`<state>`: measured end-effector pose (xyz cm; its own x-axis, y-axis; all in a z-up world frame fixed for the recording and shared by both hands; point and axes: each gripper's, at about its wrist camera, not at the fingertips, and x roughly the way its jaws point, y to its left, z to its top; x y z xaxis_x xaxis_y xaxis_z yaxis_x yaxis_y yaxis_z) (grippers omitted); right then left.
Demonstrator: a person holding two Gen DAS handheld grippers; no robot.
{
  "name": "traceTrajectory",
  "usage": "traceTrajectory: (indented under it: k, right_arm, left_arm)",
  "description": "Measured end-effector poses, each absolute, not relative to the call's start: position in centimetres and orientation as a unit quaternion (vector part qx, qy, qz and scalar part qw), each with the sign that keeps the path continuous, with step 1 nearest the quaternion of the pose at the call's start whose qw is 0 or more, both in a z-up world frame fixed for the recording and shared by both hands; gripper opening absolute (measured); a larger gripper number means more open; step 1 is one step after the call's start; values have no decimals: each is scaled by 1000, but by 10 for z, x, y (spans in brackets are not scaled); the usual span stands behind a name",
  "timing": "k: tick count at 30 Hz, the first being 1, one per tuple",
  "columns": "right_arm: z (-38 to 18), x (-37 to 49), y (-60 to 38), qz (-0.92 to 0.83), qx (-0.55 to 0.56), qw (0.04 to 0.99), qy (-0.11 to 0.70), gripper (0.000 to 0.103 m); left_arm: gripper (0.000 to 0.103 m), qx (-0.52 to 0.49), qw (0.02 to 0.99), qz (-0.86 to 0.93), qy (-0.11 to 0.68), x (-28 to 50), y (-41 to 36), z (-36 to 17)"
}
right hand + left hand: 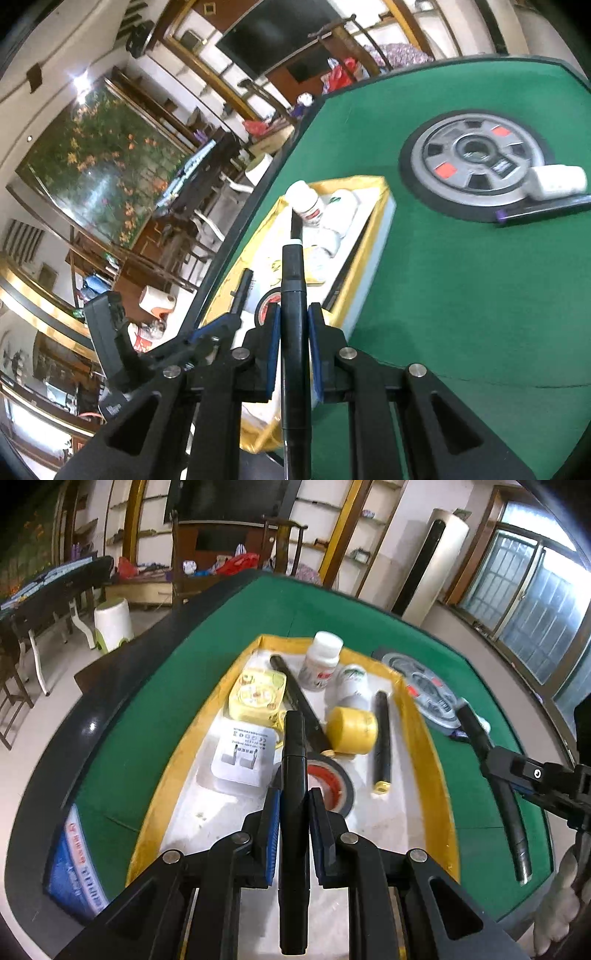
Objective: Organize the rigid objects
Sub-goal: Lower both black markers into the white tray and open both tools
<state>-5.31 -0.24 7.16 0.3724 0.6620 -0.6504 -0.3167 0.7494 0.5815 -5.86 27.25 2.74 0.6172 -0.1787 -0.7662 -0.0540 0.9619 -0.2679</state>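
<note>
My left gripper (pixel 293 797) is shut on a black marker pen (pixel 294 760) and holds it above the yellow-rimmed tray (pixel 417 716). In the tray lie a white charger (pixel 242 755), a yellow box (pixel 256 694), two white bottles (pixel 321 659), a yellow tape roll (pixel 351 729), a black-red tape roll (pixel 330 782) and two black pens (pixel 382 738). My right gripper (pixel 293 314) is shut on another black marker (pixel 293 295) over the tray's near end (pixel 382 206). The right gripper also shows at the right edge of the left wrist view (pixel 491 753).
The tray sits on a green felt table (pixel 325 605) with a black edge. A grey round dial (pixel 476 162) is set in the table centre, with a white case (pixel 557 181) and a dark pen beside it. A blue-white packet (pixel 74 864) lies at the table's left edge.
</note>
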Motion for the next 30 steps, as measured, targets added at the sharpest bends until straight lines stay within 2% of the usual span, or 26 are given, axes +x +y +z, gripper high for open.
traceTrajectory:
  k: [6,9,13,16,23,25,30]
  right_arm:
    - [53,-29,34,264,169,810,496,14]
    - [46,-17,39,238,173,817,496,14]
    - [37,2,36,198,184,827,492,14]
    - [31,13,34,177,195,830,492,14]
    - [22,25,33,164,221,825,494,15]
    - [22,24,31,164,231,823,492,17]
    - [38,20,37,169,201,841,473,34]
  left_arm:
    - [17,-141,884,-21,446,-50,286,16]
    - [37,-167,876,-26,451,-51,292,11]
    - [52,-175,886,-28,429,-64,296,21]
    - [60,-185,892,-31,411,-72,299,30]
    - [71,-191,900,-33,390,-82,305,43]
    - [74,-187,903,-30,385,-84,304,44]
    - [75,-177,906,-18,384,-84,300,43]
